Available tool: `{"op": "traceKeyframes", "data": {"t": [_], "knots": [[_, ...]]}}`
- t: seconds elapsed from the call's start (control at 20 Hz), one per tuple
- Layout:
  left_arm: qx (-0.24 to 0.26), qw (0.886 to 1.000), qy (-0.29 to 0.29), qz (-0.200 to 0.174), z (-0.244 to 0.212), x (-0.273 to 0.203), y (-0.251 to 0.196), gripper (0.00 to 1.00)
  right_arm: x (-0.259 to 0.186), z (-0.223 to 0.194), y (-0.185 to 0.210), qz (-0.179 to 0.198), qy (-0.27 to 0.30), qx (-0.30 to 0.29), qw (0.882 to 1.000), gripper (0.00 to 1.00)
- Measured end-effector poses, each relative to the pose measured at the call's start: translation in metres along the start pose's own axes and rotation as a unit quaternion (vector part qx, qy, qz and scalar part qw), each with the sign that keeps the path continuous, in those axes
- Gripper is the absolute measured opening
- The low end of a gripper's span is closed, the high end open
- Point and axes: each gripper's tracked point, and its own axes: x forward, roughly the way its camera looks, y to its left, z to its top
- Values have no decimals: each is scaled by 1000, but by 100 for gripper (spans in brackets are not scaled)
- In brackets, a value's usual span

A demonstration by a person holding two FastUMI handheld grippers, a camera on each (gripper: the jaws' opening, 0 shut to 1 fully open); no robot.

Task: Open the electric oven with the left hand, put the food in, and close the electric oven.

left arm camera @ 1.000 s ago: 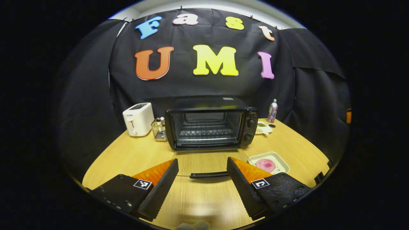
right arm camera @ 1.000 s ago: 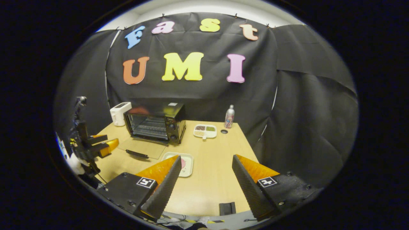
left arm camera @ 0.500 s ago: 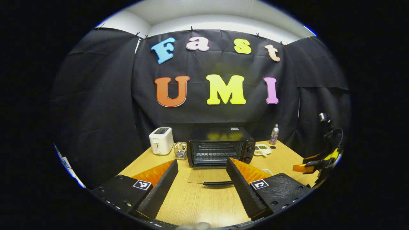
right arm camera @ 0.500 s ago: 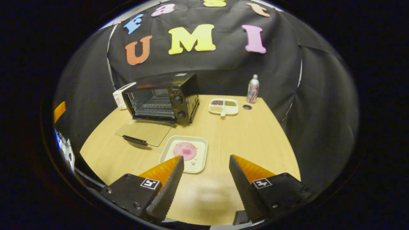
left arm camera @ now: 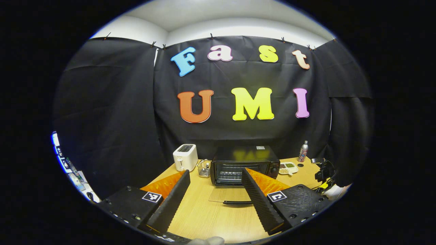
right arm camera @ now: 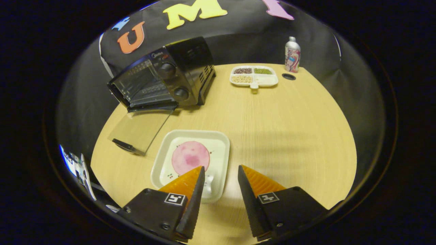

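A: Why does the oven (right arm camera: 160,81) door (right arm camera: 141,127) lie flat on the table (right arm camera: 289,136)?

B: So the food can go in. The right gripper (right arm camera: 219,190), jaws apart, hovers over the near edge of the tray (right arm camera: 218,153) holding the pink food (right arm camera: 190,157); the left gripper (left arm camera: 214,194), also apart, holds nothing.

Two gripper cameras over one table, one held back, one close.

In the left gripper view we looked level across the wooden table (left arm camera: 204,217) from its near edge, facing the open oven (left arm camera: 243,165) head-on and well off, with the booth wall and ceiling above. In the right gripper view we looked steeply down from near, just over the white tray (right arm camera: 218,149), the oven (right arm camera: 163,81) off to the upper left. Both views shared the table, oven, its lowered door (right arm camera: 139,129), the sectioned dish (right arm camera: 253,75) and the can (right arm camera: 292,54).
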Motion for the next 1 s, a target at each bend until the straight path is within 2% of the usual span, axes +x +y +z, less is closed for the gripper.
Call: {"op": "traceKeyframes", "data": {"t": [0.15,0.2,0.3,0.35,0.4,0.45,0.5,0.6,0.9,0.95,1.0], "knots": [[2,1000,9,18,-3,8,-3,96,14,-3,1,6,42,-7,999,50],[-1,1000,11,22,-4,11,-4,97,17,-1,1,7,48,-10,999,43],[-3,999,17,28,-8,17,-8,96,21,0,3,9,62,-14,998,37],[-4,999,22,30,-10,19,-10,97,20,-1,0,3,66,-13,998,31],[-4,999,25,32,-12,22,-12,96,22,-1,-5,-4,74,-12,997,19],[-4,999,27,33,-13,26,-15,97,21,1,-5,-7,77,-8,997,19],[-4,999,28,35,-13,28,-17,96,22,1,-6,-4,82,-5,997,11],[-5,999,28,36,-11,29,-25,96,22,1,-6,8,91,10,996,5],[-12,998,40,45,-11,28,-35,96,17,2,-9,71,103,74,989,4],[-10,998,39,50,-10,25,-34,96,14,4,-10,80,99,84,988,1],[-8,998,40,54,-11,25,-33,96,10,7,-11,88,93,91,988,4]]}}
